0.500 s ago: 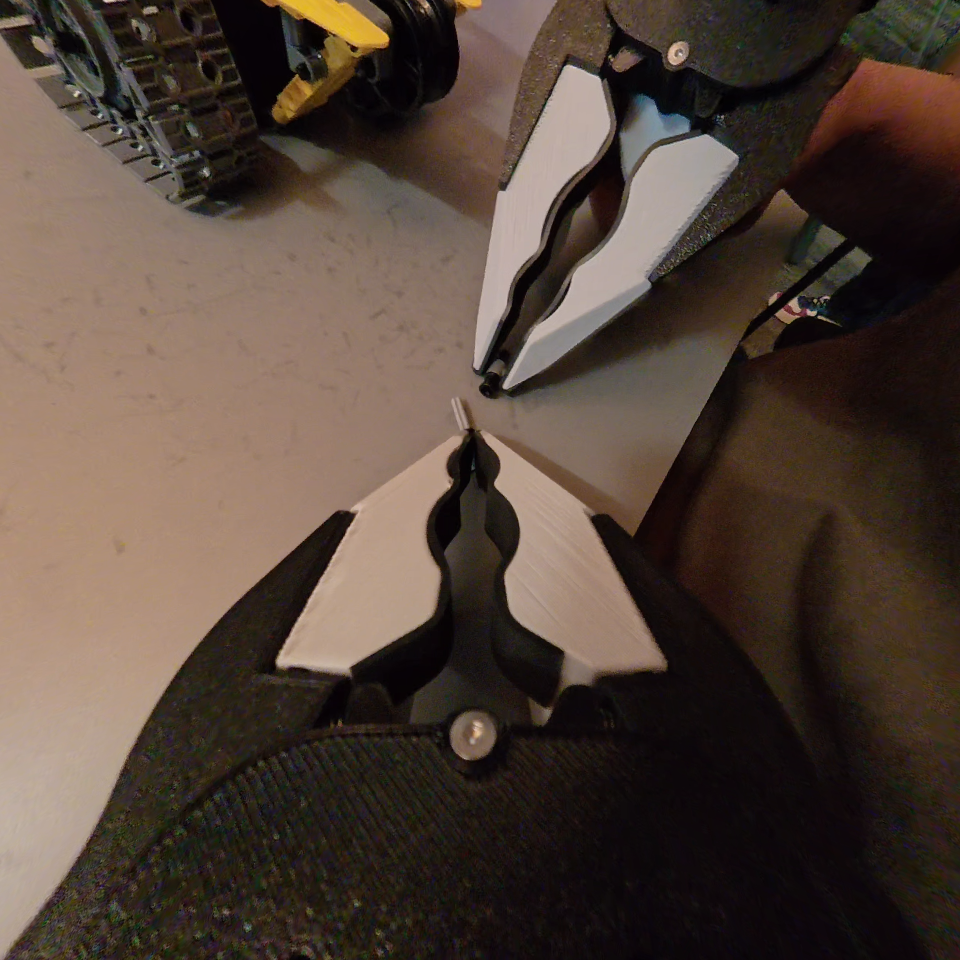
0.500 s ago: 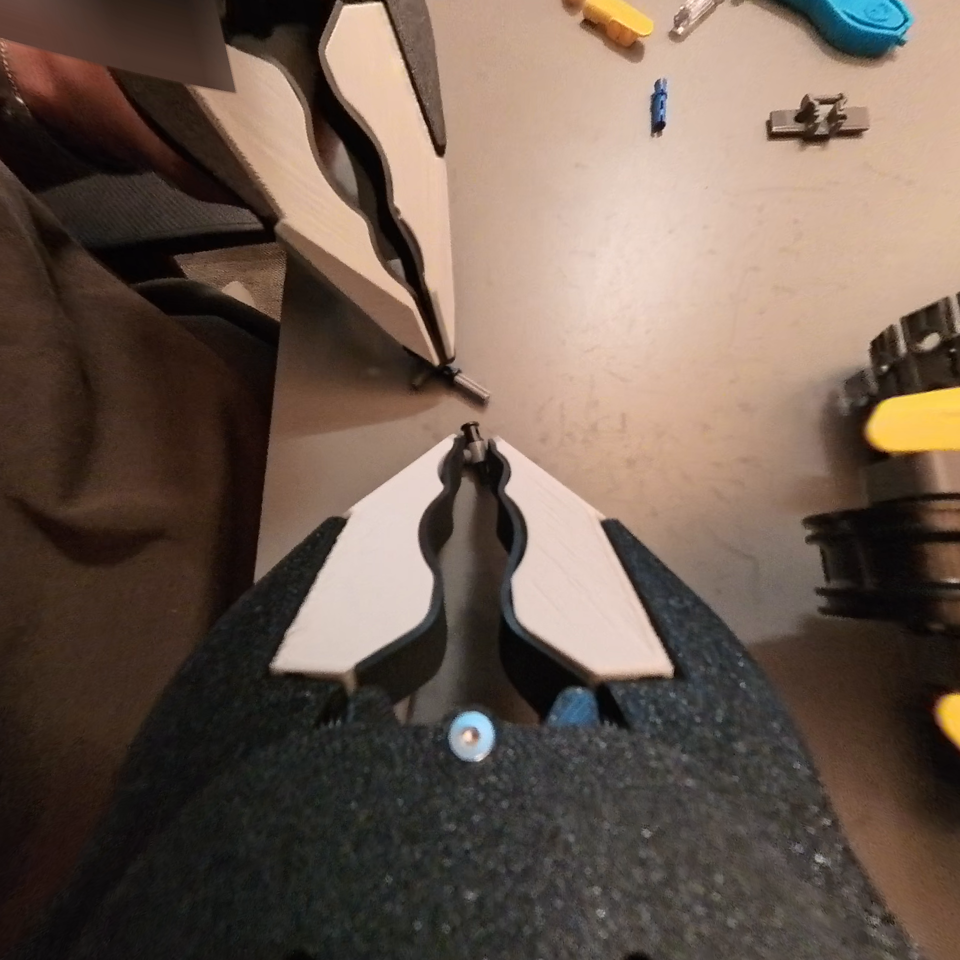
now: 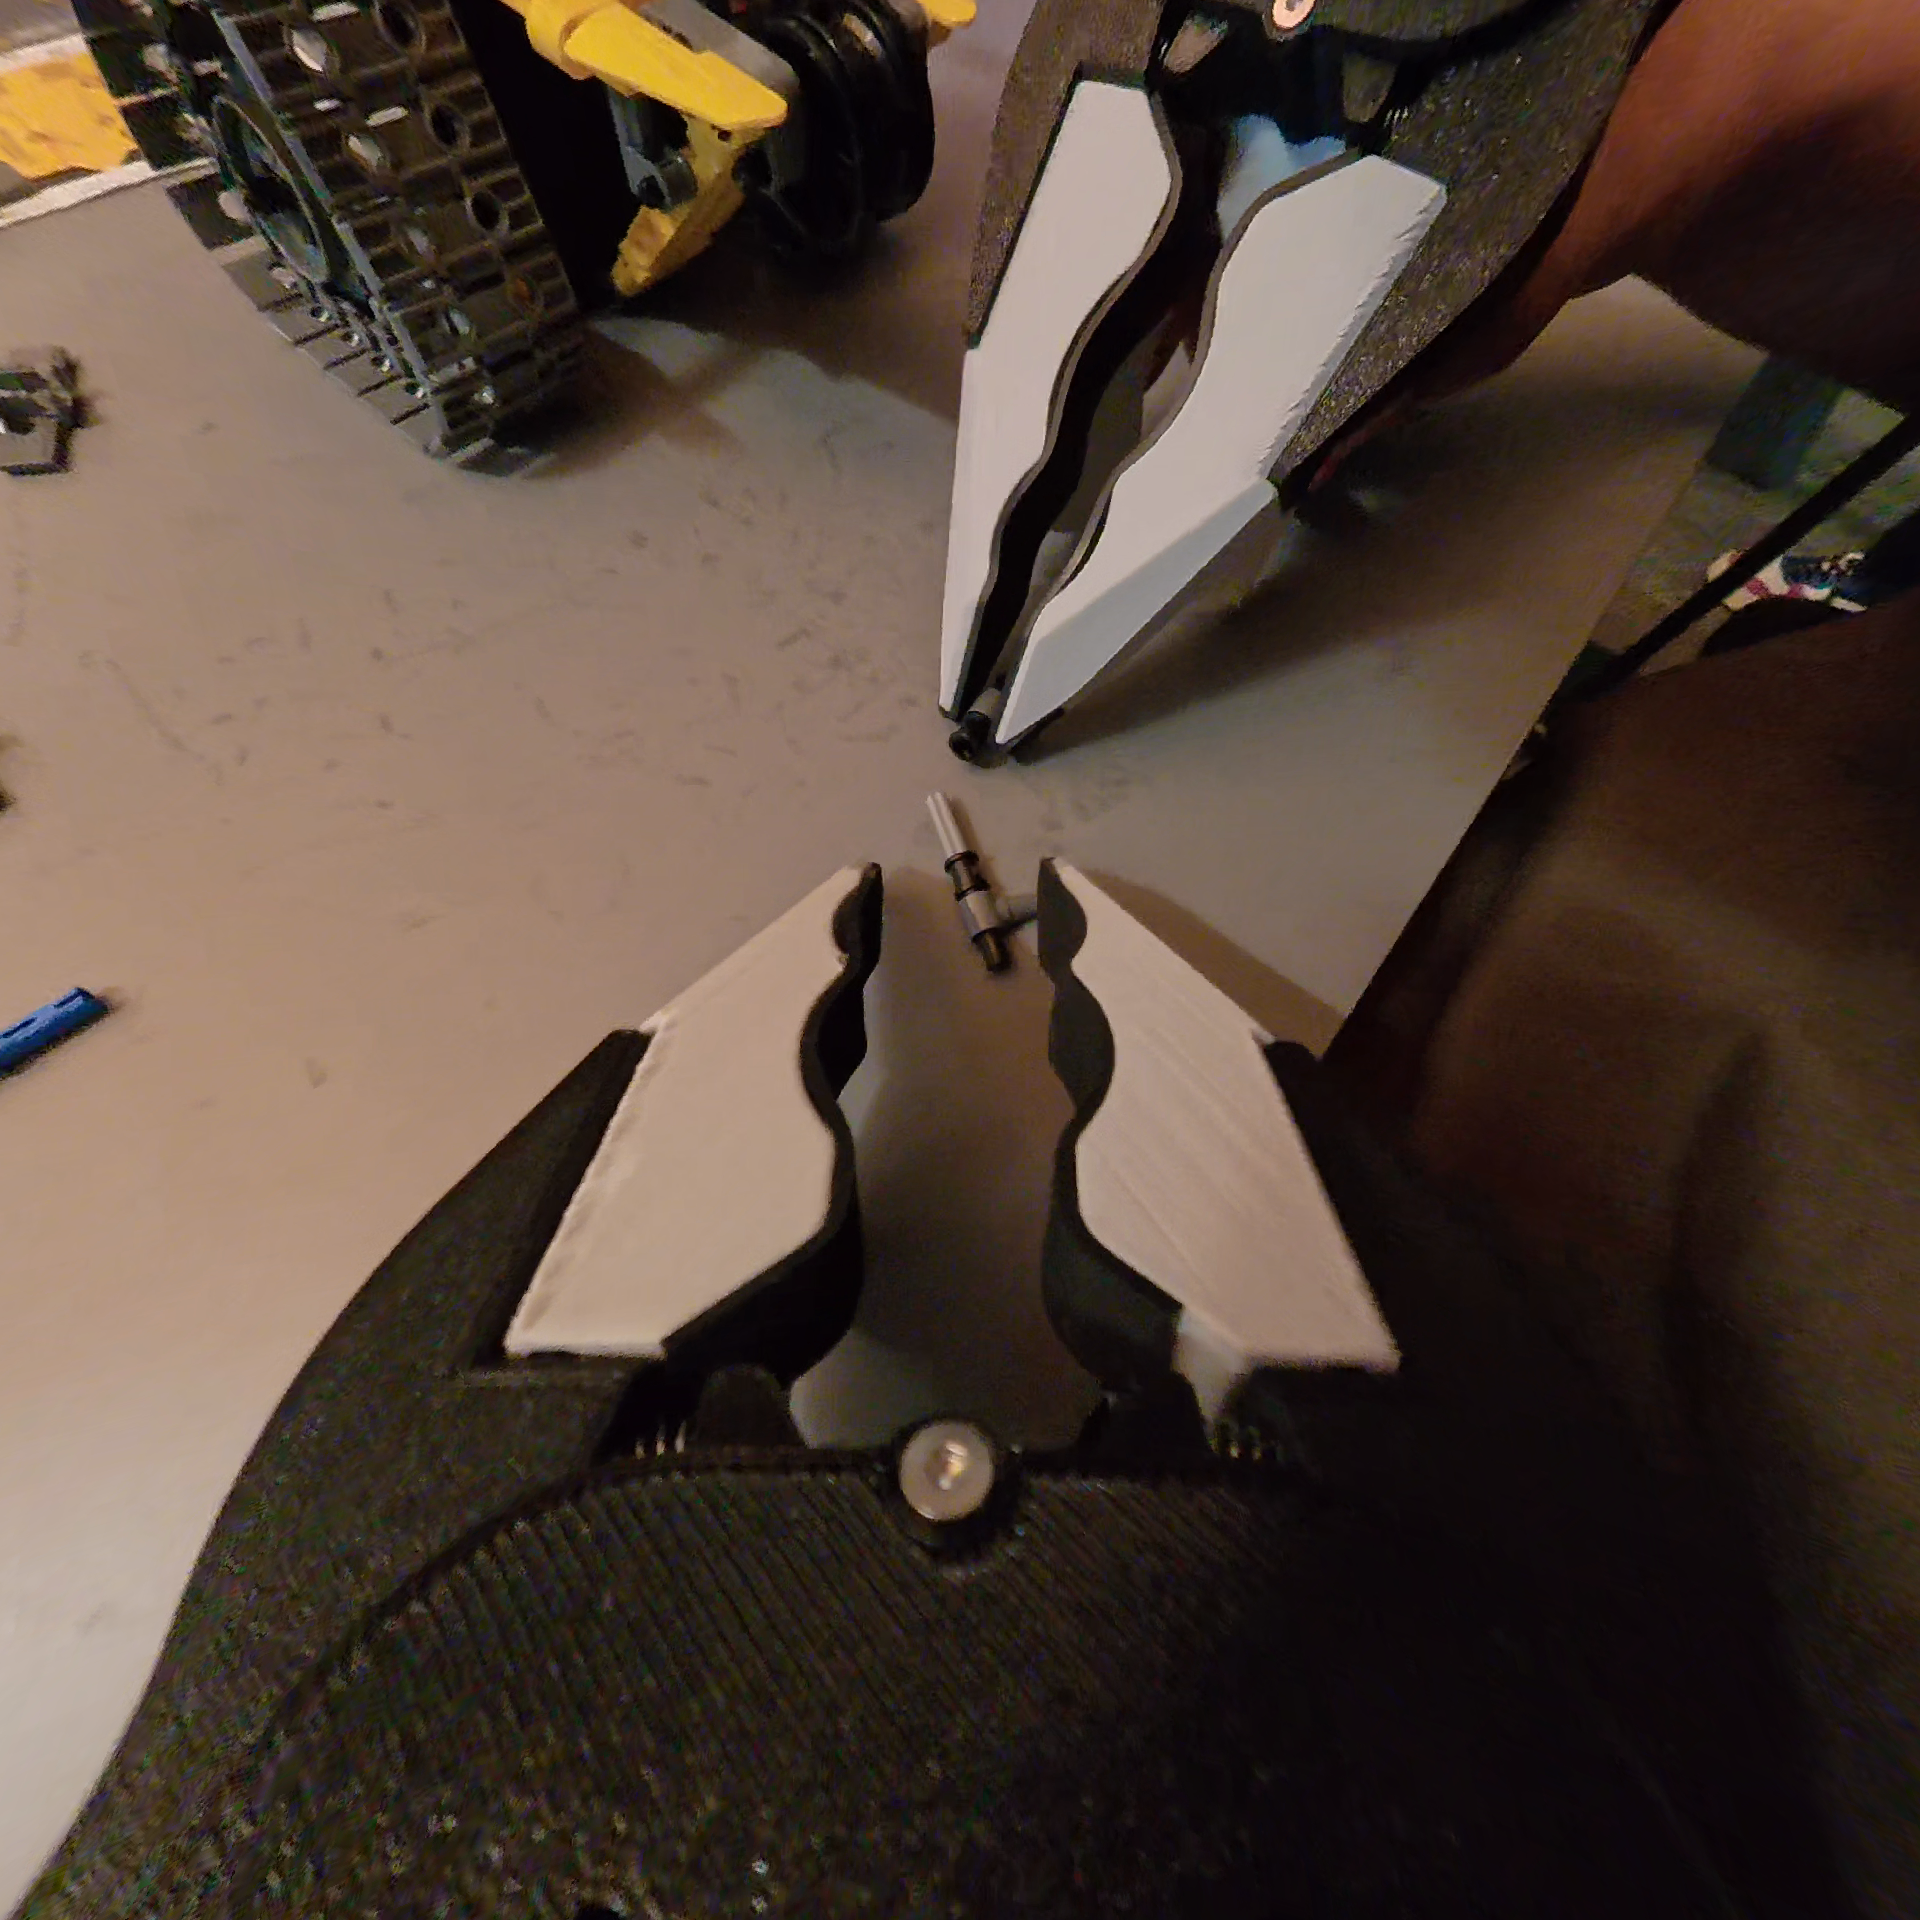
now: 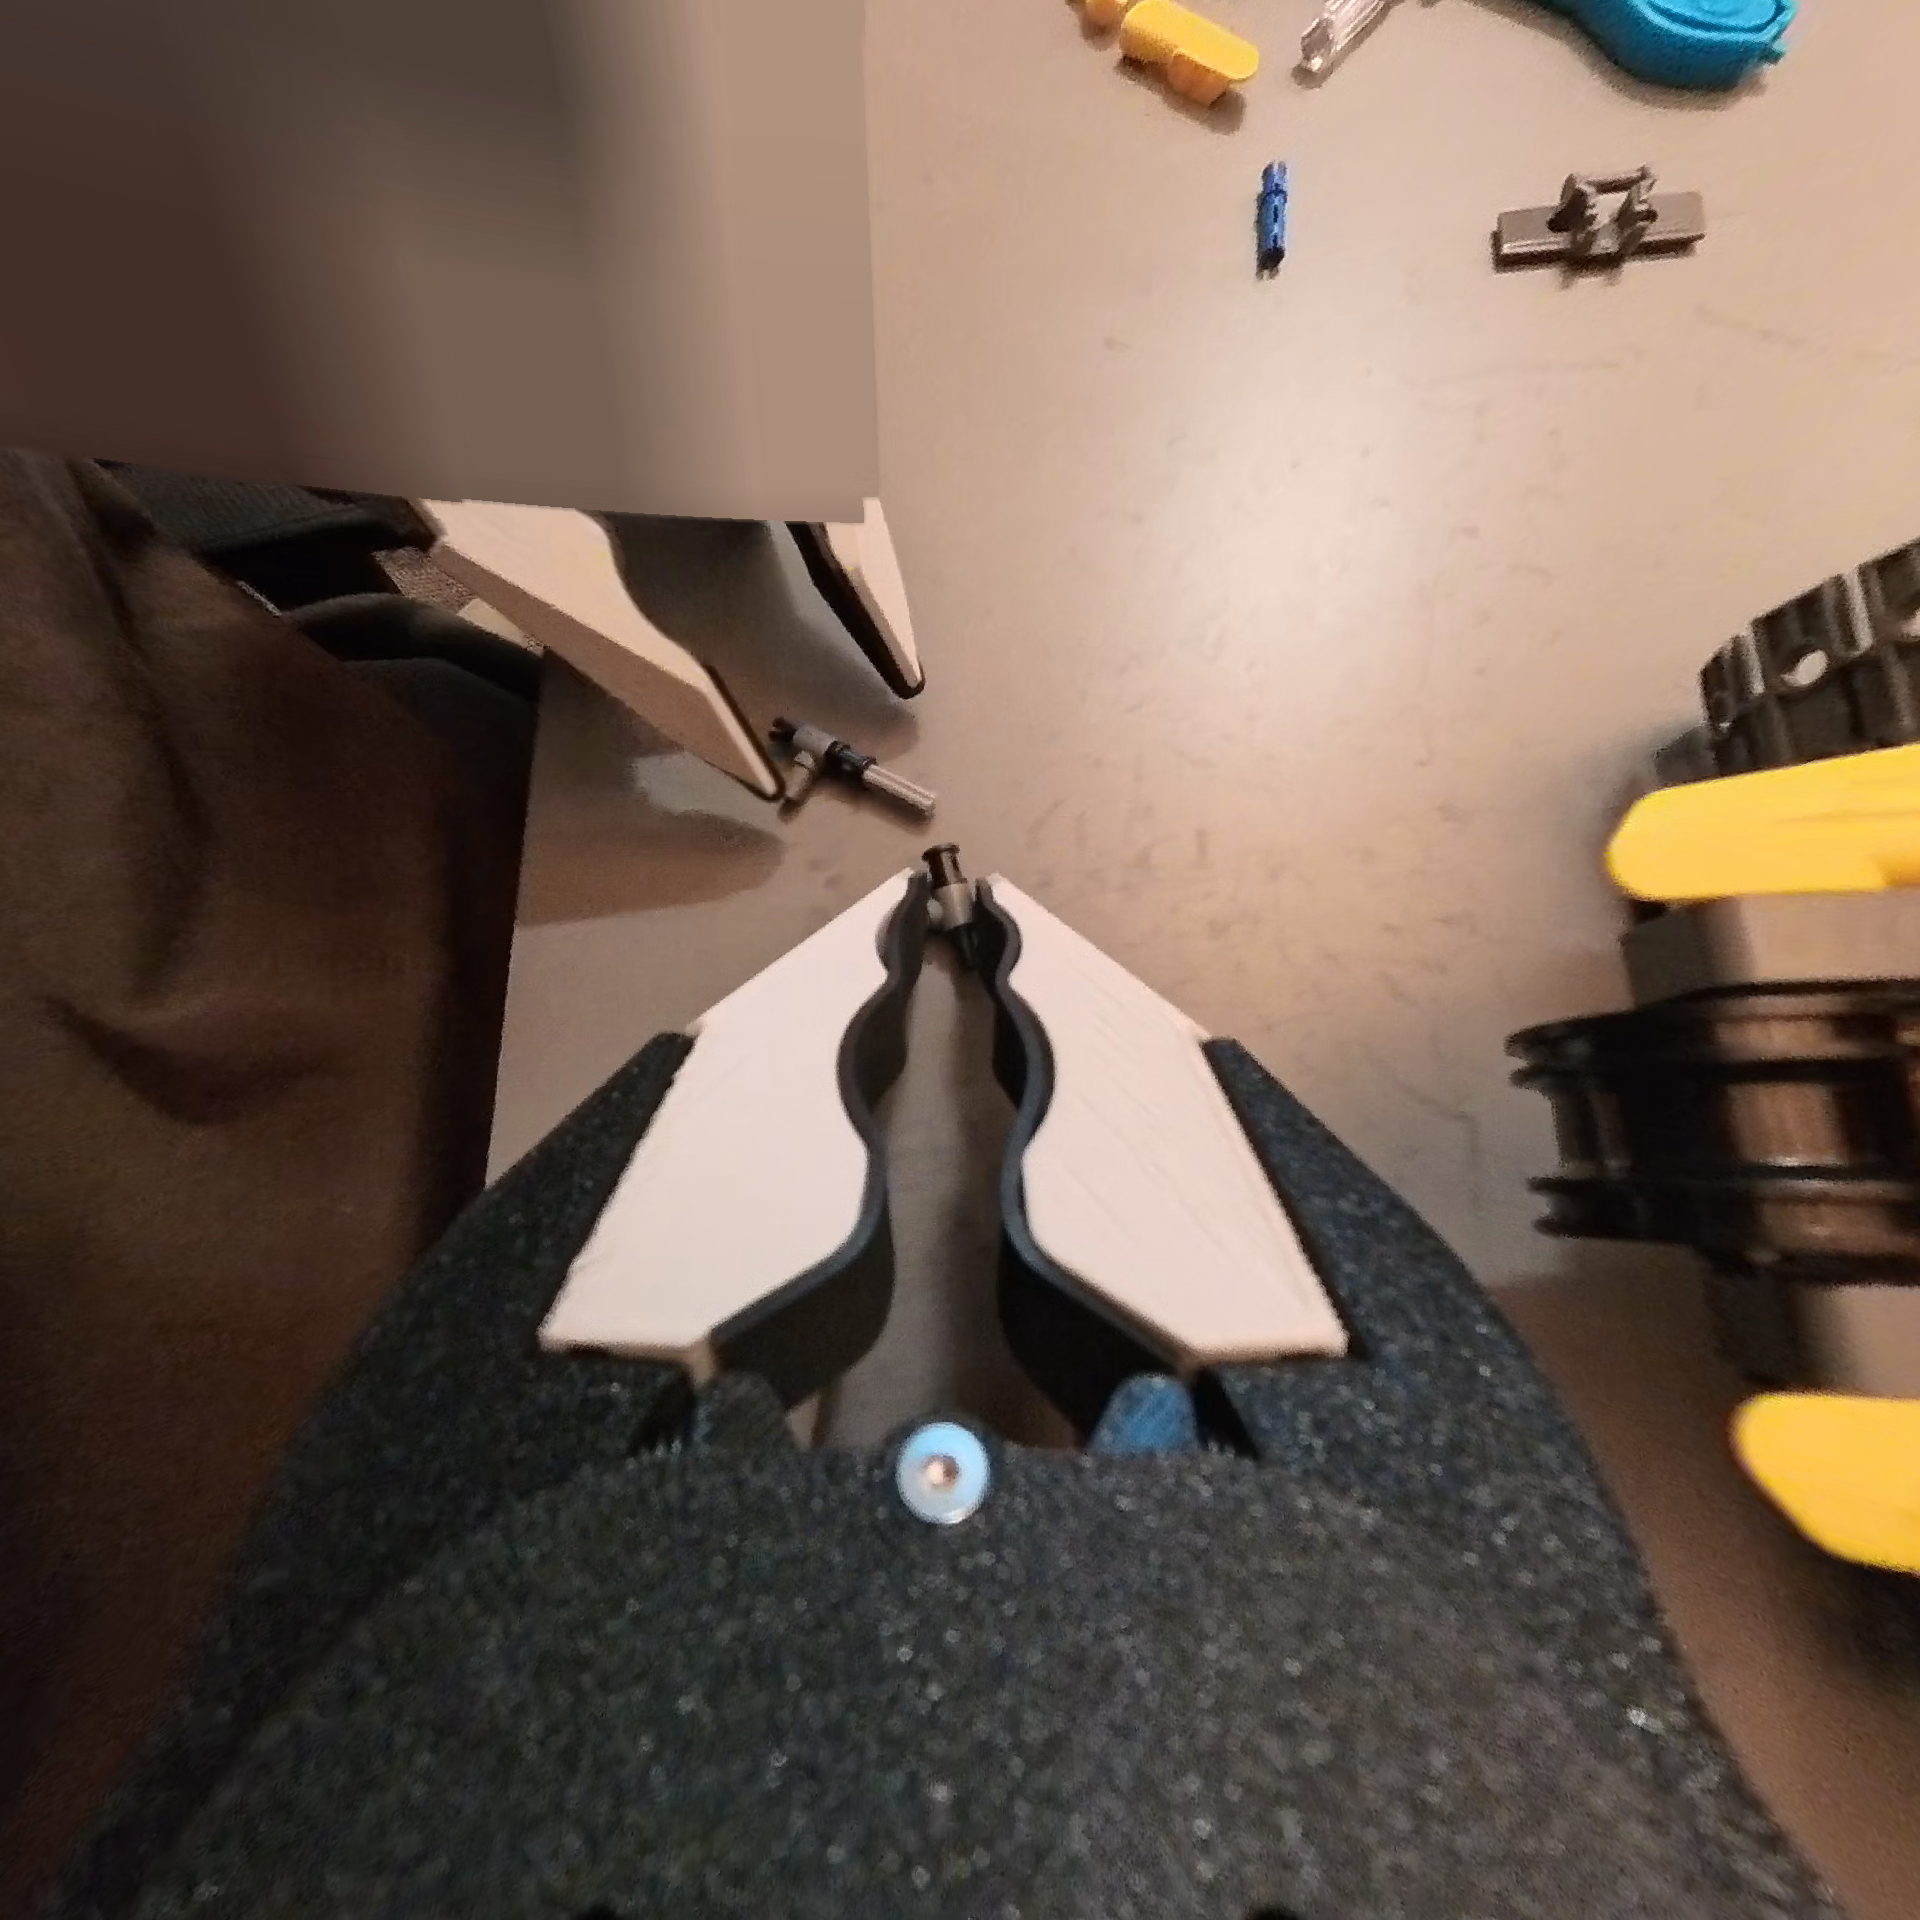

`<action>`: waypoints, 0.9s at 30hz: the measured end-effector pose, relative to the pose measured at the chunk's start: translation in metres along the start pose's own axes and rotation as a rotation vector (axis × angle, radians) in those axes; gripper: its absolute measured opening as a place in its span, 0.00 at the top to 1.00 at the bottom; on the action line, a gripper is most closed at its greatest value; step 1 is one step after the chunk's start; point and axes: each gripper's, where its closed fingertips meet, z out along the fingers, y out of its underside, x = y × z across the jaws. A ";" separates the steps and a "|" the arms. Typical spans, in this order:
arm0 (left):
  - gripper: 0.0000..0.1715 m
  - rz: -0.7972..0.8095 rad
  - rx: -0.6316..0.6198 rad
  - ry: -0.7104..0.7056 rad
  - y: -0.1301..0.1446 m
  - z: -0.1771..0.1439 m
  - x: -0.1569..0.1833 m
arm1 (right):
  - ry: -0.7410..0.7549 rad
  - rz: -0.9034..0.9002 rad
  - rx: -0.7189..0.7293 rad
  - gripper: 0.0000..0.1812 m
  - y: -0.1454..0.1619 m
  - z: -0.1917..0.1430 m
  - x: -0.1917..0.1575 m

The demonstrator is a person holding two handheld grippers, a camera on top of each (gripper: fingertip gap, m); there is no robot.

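Note:
My left gripper (image 3: 958,878) is open. A small grey pin piece with a side stub (image 3: 977,914) lies on the beige table (image 3: 416,727) between its fingertips, close to the right finger. In the right wrist view the same piece (image 4: 852,774) lies beside the left gripper (image 4: 836,736). My right gripper (image 4: 951,883) is shut on a small black and grey pin (image 4: 948,902), whose black end sticks out past the tips. In the left wrist view the right gripper (image 3: 982,727) points tip-down at the table a short way beyond the grey piece, with the pin's end (image 3: 966,740) showing.
A black and yellow tracked toy vehicle (image 3: 395,229) stands at the far left, on the right in the right wrist view (image 4: 1766,1039). Loose parts lie about: a blue pin (image 4: 1270,213), a grey track link (image 4: 1595,229), a yellow piece (image 4: 1174,47). The table edge and a person's brown clothing (image 3: 1662,1143) are close. Left and right tips are no more than a few centimetres apart.
My left gripper has opened and let go of the grey pin piece, which now lies on the table. The right gripper stays shut on its pin.

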 end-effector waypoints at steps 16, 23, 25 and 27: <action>0.83 -0.008 -0.005 -0.001 0.008 -0.013 -0.007 | -0.030 -0.063 -0.038 0.95 -0.002 0.005 -0.001; 0.85 0.042 -0.053 -0.114 0.009 -0.003 -0.008 | -0.034 -0.060 -0.023 0.95 -0.003 0.006 -0.001; 0.87 0.064 -0.063 -0.131 0.009 -0.004 -0.007 | -0.030 -0.064 -0.021 0.95 -0.002 0.005 -0.001; 0.86 0.067 -0.075 -0.146 0.011 -0.005 -0.009 | -0.027 -0.070 -0.021 0.95 -0.002 0.005 -0.001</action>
